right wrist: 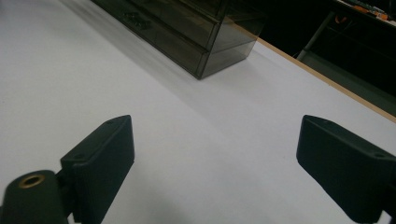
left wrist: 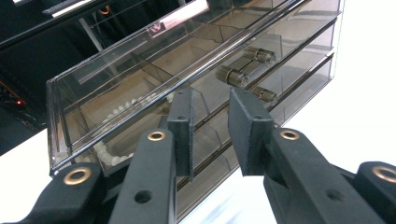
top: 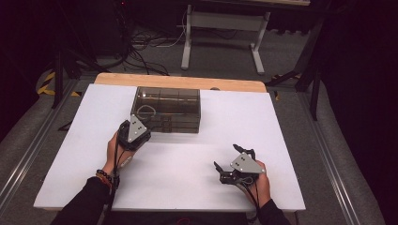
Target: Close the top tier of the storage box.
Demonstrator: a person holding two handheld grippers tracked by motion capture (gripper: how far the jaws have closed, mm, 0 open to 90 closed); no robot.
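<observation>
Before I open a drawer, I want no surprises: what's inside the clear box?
The box holds a white bead string at one end; the smoky walls blur the other compartments.

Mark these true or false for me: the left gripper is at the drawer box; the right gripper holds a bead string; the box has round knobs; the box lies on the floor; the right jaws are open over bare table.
1. The left gripper is at the drawer box. True: its jaws stand a little apart at the box's front, with nothing clamped between them.
2. The right gripper holds a bead string. False: nothing is between its jaws; the white beads lie inside the box.
3. The box has round knobs. True.
4. The box lies on the floor. False: it stands on the table.
5. The right jaws are open over bare table. True.
</observation>
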